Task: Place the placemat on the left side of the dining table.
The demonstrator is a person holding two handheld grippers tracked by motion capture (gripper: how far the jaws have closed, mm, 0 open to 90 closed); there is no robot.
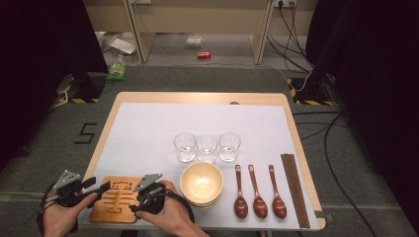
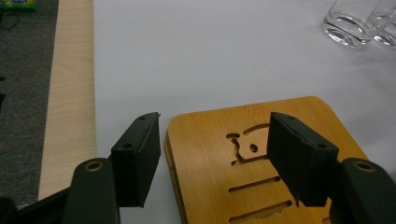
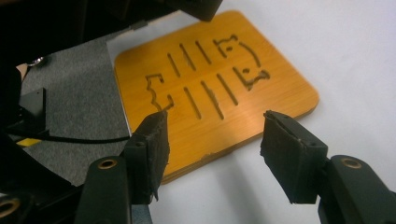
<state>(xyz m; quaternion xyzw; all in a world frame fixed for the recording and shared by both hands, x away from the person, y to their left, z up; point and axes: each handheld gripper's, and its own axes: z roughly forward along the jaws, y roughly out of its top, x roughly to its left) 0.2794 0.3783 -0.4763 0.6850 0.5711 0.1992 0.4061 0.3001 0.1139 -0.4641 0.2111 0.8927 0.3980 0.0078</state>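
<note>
Trivet lies flat at the near left corner of the table, overhanging the near edge a bit.

Both tongs bracket it. Left gripper sits at its left edge, jaws apart, nothing clamped; in the left gripper view the trivet's far left corner runs between the pads, and whether the right pad touches the wood I can't tell. Right gripper is at its right edge, jaws wide apart, empty; in the right gripper view the near edge sits between and just beyond the pads.

Looks like a two-sided pickup, grip not made yet.

How I'd do it:
- Board is thin and flat on the sheet, so one pad has to get under the rim. The overhang by the right gripper is the easy entry.
- Take each bite on solid rim, not over the cutout slots.
- Close both sides together; one-sided squeeze will just slide it.
- Lift level. Bowl is just right of the right gripper and the glasses are beyond it, so keep the right hand's swing tight.
</note>
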